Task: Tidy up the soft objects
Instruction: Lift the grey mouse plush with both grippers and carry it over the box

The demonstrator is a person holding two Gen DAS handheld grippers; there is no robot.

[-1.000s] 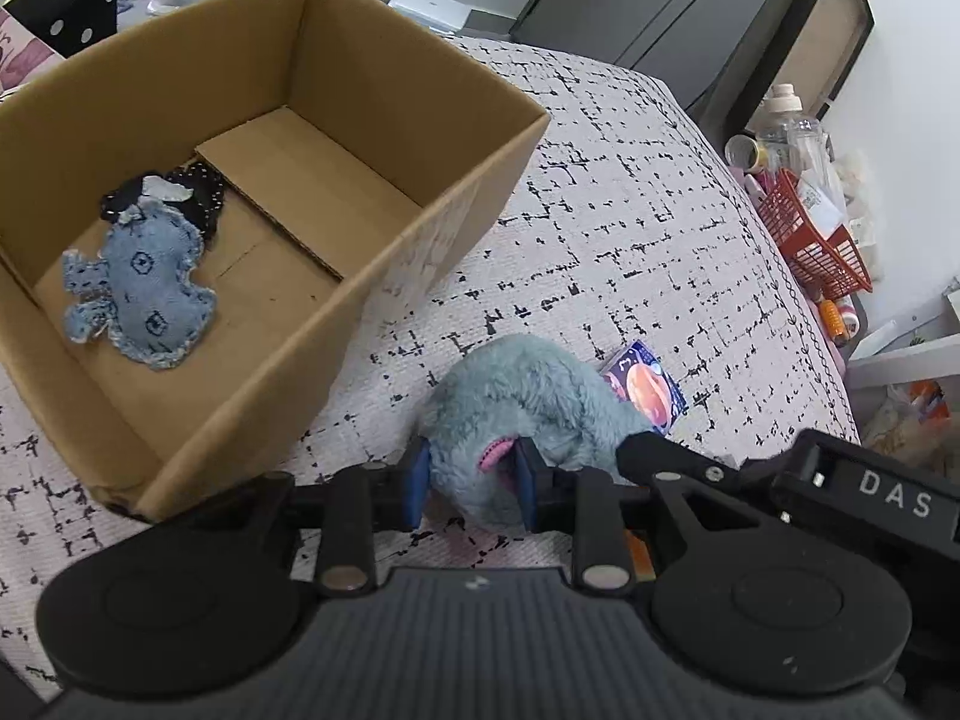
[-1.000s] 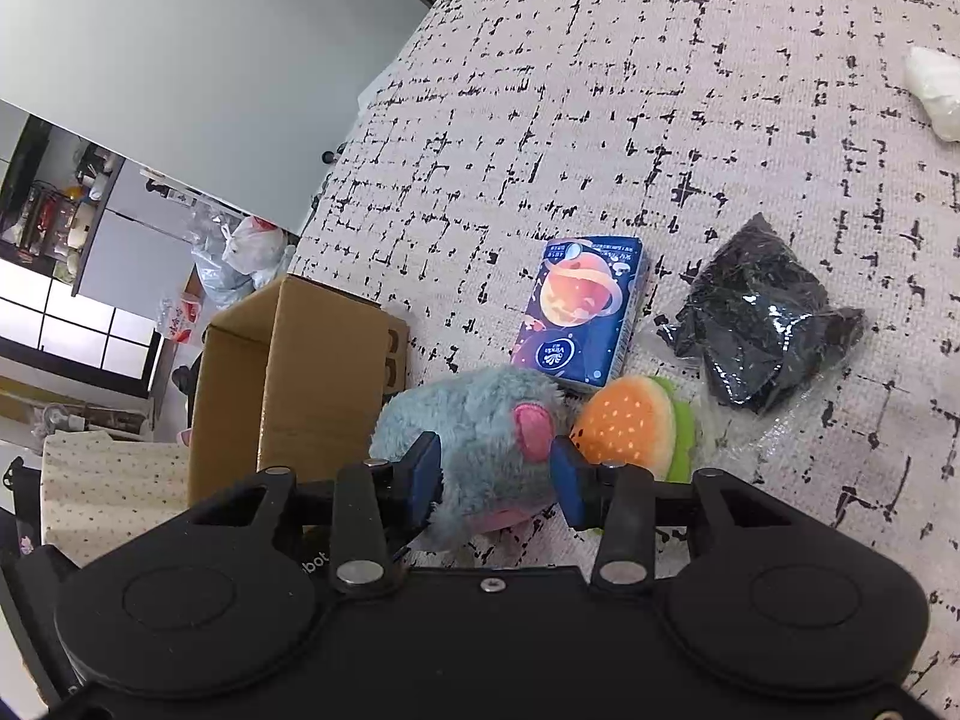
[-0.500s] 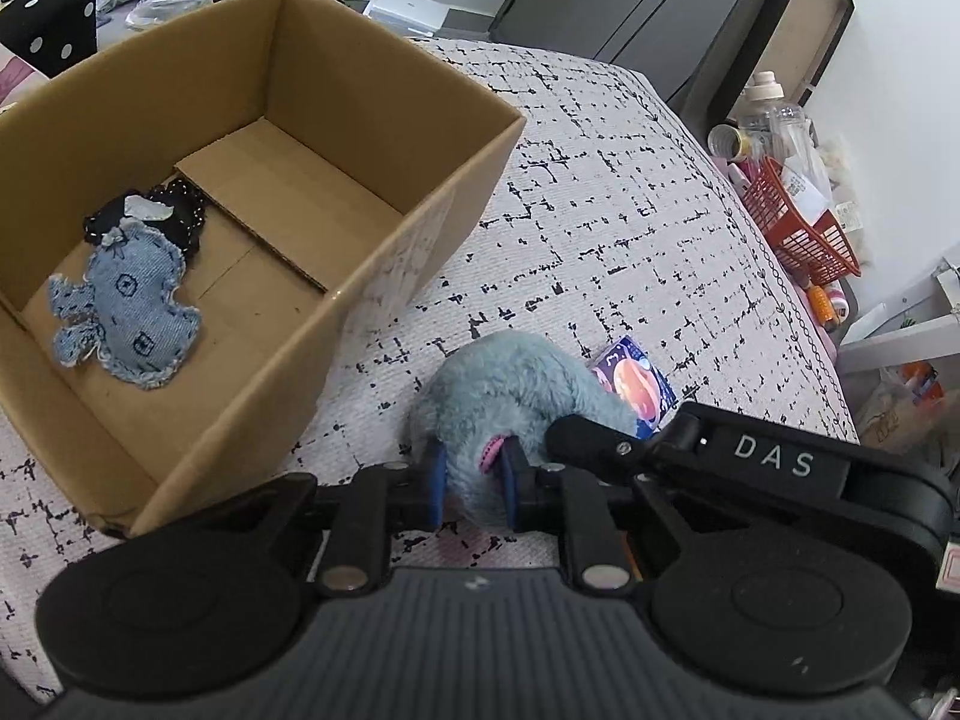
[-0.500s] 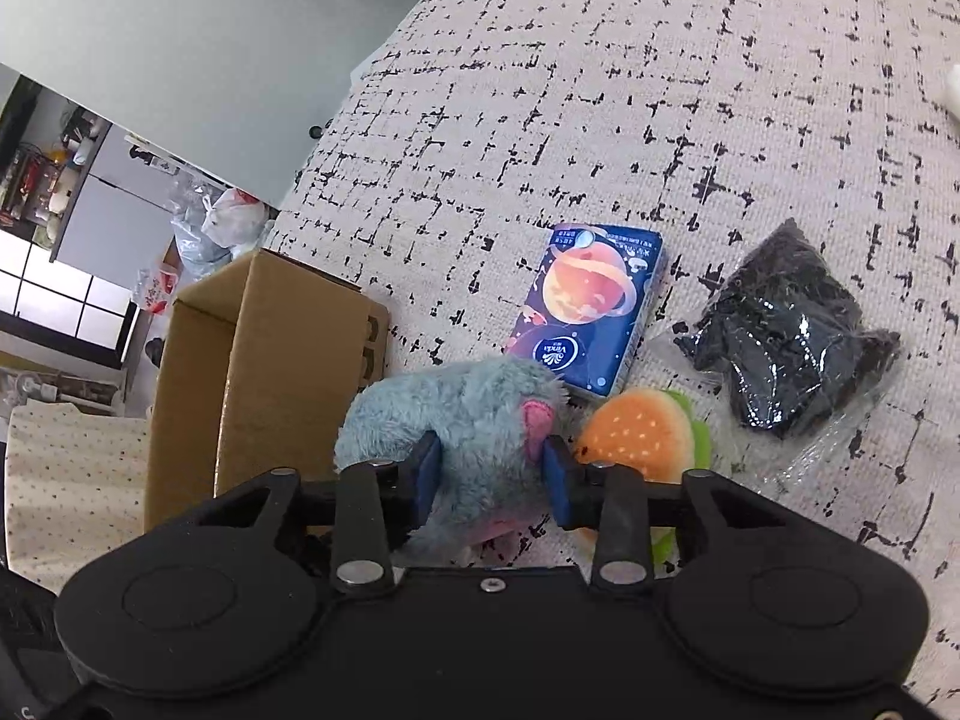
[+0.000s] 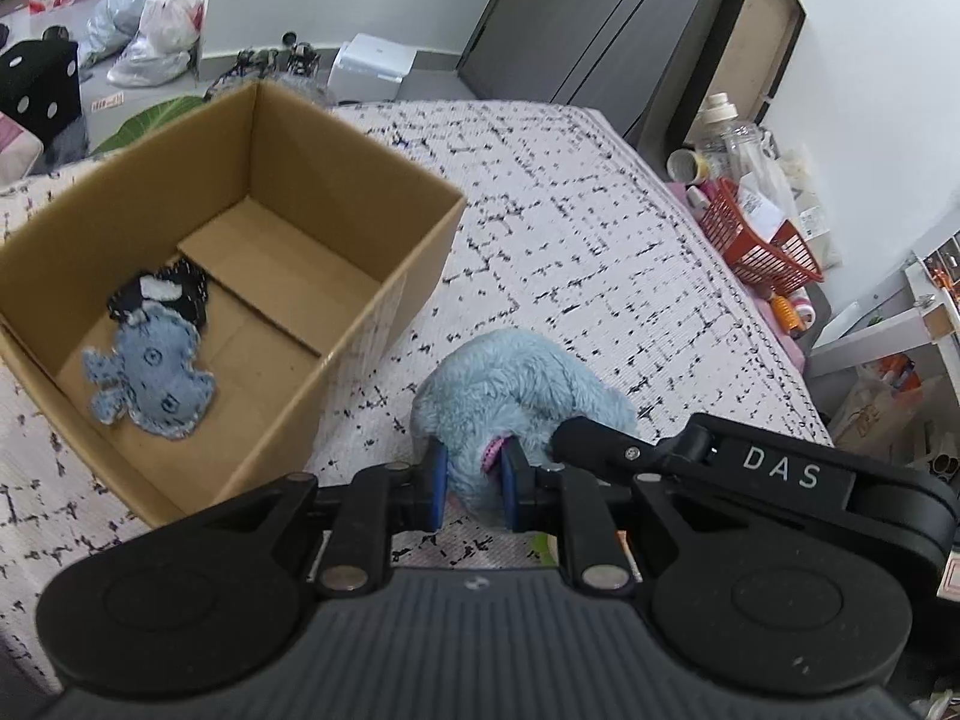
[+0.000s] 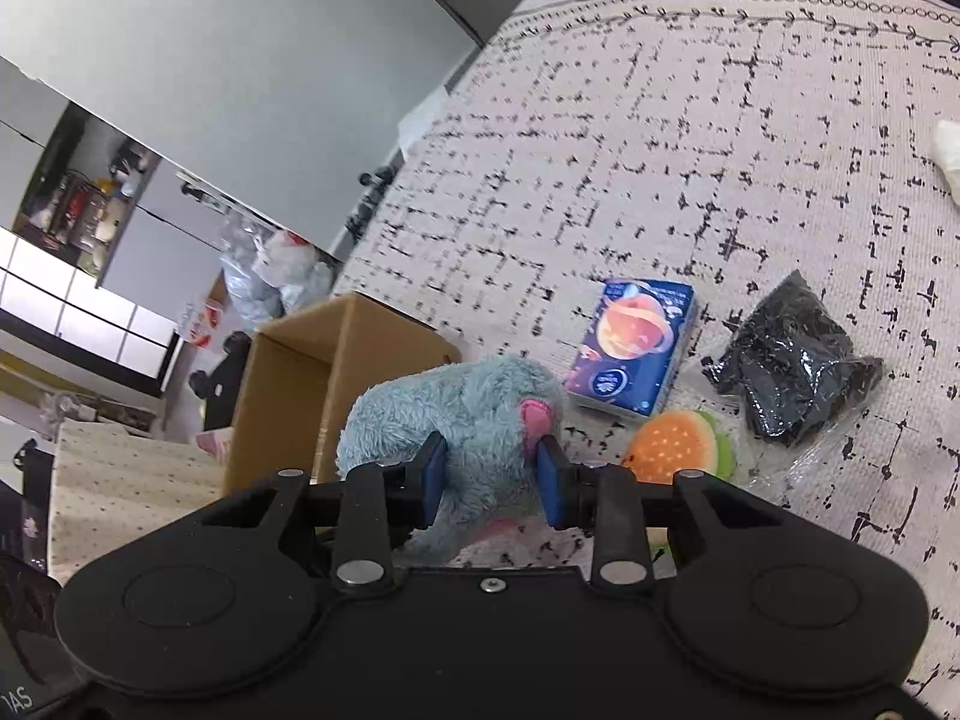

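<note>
A fluffy blue plush toy [image 5: 510, 384] with pink ears sits beside the open cardboard box [image 5: 384, 294]. My left gripper [image 5: 471, 489] is shut on the plush's lower part. My right gripper [image 6: 491, 480] is shut on the same plush [image 6: 462, 414] from the other side; its black body reaches in from the right in the left wrist view [image 5: 750, 474]. Inside the box lie a denim-blue soft toy [image 5: 150, 372] and a black spotted soft item [image 5: 162, 294]. A burger-shaped soft toy [image 6: 672, 444] lies just right of the plush.
A blue tissue pack [image 6: 633, 354] and a black bag of soft material in clear plastic [image 6: 792, 372] lie on the patterned cloth [image 6: 660, 150]. A white item [image 6: 948, 156] is at the right edge. A red basket [image 5: 756, 246] with bottles stands beyond the table's right side.
Both grippers have closed tighter on the blue plush. The plush has risen a little off the cloth, and both cameras have lifted and tilted up.
</note>
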